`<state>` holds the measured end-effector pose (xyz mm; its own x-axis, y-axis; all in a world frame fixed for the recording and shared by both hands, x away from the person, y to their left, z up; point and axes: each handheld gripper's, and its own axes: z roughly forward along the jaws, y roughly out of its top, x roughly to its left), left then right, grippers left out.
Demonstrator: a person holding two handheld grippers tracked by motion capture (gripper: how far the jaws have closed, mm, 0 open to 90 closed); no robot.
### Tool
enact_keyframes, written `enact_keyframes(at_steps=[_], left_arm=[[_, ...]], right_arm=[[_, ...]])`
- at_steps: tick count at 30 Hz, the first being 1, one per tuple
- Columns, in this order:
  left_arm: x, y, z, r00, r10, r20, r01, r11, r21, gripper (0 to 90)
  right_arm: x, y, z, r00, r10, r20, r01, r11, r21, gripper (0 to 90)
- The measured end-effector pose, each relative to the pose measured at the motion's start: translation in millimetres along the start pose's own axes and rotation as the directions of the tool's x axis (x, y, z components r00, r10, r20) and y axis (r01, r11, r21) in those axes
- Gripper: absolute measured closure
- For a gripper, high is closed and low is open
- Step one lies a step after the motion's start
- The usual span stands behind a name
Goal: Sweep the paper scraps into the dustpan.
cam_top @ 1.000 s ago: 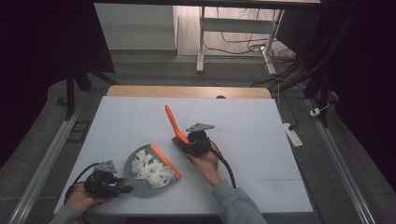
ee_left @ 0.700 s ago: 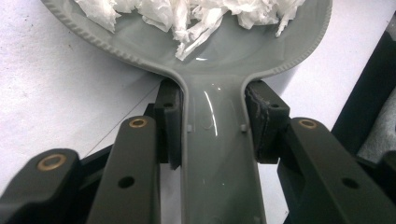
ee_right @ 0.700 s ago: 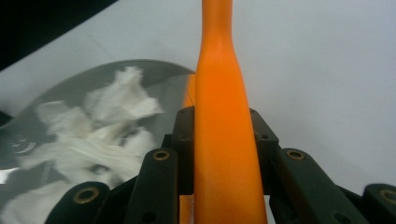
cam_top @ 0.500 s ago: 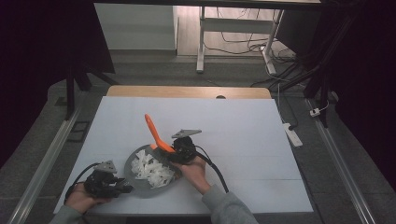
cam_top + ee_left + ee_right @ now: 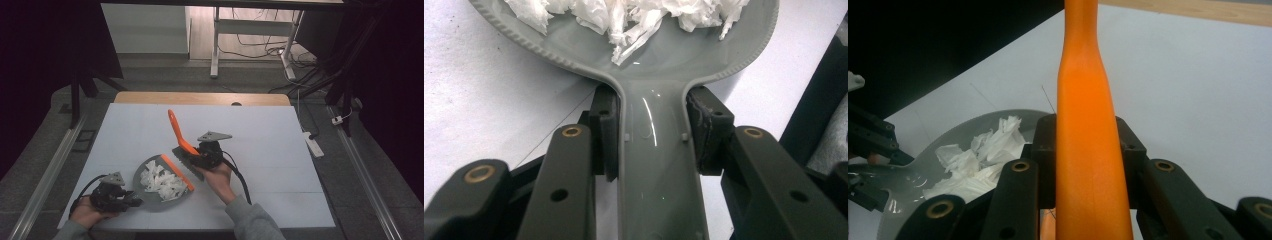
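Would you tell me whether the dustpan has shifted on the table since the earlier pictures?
No. The dustpan sits at the same spot near the table's front edge, left gripper shut on its handle.

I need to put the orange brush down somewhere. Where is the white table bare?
The table is bare right of the right hand-held gripper and along the far wooden edge. It is crowded near-left: the grey dustpan of paper scraps, and the left hand-held gripper.

The bench [image 5: 280, 150] is evenly lit from above while the room around it lies in deep shadow. Glare streaks the grey pan [image 5: 649, 55]; the orange handle [image 5: 1090, 165] up close looks soft and blurred.
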<state>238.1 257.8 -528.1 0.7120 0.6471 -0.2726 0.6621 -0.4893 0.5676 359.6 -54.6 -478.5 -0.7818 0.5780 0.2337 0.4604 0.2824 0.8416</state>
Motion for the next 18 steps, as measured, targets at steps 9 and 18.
enact_keyframes(at_steps=[9, 18], left_arm=[[1.4, -0.8, -1.6, 1.0, 0.0, 0.009, 0.0, 0.9999, -0.013, 61.6], [0.6, -0.5, -2.9, 1.0, 0.0, 0.007, 0.001, 0.9991, -0.041, 61.6]], right_arm=[[-13.6, -4.3, -15.8, 0.9993, -0.004, 0.037, 0.004, 1.0, -0.01, 70.8], [-25.0, -6.7, -29.7, 0.9985, 0.015, 0.053, -0.013, 0.999, -0.044, 70.8]])
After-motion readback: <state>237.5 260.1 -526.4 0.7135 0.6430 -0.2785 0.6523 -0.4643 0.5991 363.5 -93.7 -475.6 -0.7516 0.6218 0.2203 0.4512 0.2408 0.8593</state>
